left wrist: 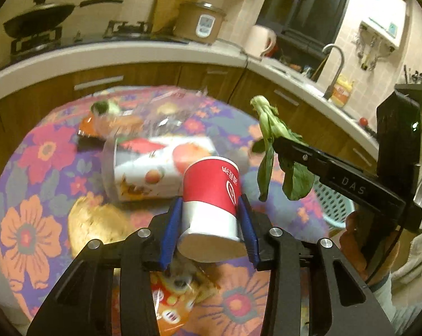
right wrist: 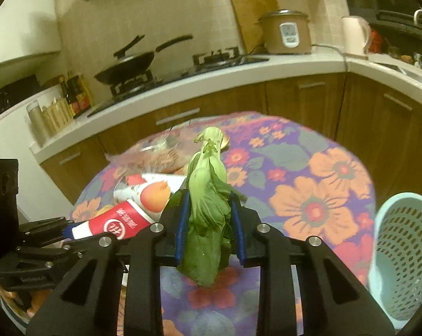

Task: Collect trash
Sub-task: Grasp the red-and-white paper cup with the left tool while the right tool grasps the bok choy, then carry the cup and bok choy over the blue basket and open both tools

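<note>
My left gripper [left wrist: 212,210] is shut on a red and white paper cup [left wrist: 213,196], which it holds tilted above the flowered tablecloth [left wrist: 34,190]. The same cup [right wrist: 118,222] shows at the lower left of the right wrist view. My right gripper [right wrist: 209,217] is shut on a limp green leafy vegetable [right wrist: 208,210], stem end pointing away; in the left wrist view the vegetable [left wrist: 269,145] hangs from that gripper's fingers [left wrist: 297,152]. On the table lie a fruit-printed carton [left wrist: 160,168], a clear plastic bag [left wrist: 166,112], orange wrappers [left wrist: 104,126] and a yellowish lump [left wrist: 96,221].
A pale blue perforated basket [right wrist: 404,257] stands off the table's right edge. A snack wrapper [left wrist: 177,299] lies under the left gripper. Behind the table run wooden cabinets and a counter with a wok [right wrist: 127,65], a rice cooker [right wrist: 286,32], a kettle [right wrist: 355,35] and a sink tap [left wrist: 334,67].
</note>
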`<state>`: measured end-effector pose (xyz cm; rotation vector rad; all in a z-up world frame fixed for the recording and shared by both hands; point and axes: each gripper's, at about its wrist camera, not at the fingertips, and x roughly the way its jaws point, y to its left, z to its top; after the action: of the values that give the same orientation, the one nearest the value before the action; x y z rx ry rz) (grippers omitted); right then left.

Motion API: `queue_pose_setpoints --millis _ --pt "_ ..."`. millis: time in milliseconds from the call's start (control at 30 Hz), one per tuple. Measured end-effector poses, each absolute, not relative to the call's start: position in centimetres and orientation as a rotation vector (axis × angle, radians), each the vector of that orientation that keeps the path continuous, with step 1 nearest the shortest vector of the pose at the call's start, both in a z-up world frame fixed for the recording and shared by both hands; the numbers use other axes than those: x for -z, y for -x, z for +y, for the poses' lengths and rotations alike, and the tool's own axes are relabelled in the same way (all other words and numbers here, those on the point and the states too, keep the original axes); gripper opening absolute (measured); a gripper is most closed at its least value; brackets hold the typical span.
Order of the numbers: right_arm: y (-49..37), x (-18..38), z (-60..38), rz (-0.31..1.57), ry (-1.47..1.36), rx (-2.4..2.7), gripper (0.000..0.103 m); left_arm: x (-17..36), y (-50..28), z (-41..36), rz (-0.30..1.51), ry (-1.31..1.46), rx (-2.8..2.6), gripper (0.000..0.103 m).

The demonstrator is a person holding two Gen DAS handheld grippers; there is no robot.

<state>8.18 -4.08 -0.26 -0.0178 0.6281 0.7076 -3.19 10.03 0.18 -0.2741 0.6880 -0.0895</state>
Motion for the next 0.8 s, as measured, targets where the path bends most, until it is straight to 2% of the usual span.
queue_pose_setpoints --millis 433,800 --pt "-9.5 -1.6 -14.8 0.571 -0.074 -0.501 0.024 -5.1 -1.9 1.9 0.628 0.126 0.23 0.039" --pt "-11.6 0.4 -26.2 0.612 -0.161 -0.254 0.024 -4.5 -9.8 -8.8 0.695 0.018 0.379 0.039"
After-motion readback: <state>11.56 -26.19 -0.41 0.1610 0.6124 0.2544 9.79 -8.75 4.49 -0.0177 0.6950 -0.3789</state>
